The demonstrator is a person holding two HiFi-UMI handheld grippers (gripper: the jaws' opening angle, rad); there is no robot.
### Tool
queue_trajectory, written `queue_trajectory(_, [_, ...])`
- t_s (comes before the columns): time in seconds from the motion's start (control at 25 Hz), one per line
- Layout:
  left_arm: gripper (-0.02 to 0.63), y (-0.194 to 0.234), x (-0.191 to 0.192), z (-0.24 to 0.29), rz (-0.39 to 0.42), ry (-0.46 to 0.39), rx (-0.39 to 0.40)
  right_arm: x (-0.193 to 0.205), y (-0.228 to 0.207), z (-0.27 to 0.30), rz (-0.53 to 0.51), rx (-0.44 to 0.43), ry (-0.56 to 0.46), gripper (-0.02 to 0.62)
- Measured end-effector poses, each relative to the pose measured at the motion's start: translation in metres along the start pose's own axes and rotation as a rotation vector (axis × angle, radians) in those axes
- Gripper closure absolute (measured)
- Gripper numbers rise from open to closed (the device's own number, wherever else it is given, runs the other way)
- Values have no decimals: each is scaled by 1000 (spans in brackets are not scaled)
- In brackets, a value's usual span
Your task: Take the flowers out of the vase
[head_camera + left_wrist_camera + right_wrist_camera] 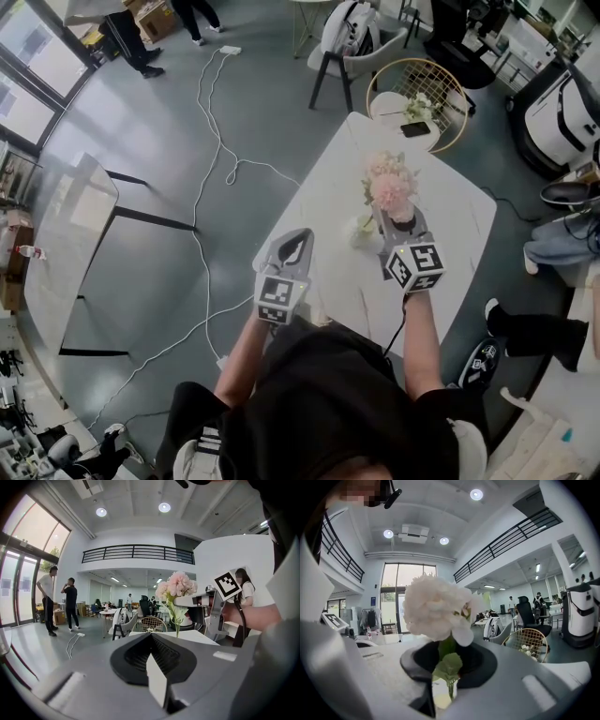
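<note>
Right gripper is clamped on the flowers, low on the thin stem above the white surface. They look light, soft and crushable, so grip stem, never petals. Left gripper is closed and empty.

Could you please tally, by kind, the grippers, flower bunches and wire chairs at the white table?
Grippers: 2 (left gripper, right gripper)
Flower bunch: 1
Gold wire chair: 1
Total: 4
</note>
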State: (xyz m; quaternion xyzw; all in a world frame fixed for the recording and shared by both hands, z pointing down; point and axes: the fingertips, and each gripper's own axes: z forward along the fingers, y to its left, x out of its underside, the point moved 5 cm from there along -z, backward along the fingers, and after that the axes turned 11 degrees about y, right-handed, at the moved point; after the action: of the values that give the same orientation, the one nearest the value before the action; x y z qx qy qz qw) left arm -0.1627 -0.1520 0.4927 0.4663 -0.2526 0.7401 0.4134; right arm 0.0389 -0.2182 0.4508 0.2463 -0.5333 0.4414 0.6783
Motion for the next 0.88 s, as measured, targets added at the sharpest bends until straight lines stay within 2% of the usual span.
queue_trajectory(0.88, [600, -33, -2, -21, 27, -31, 22, -37, 5, -55, -16, 22, -129, 509])
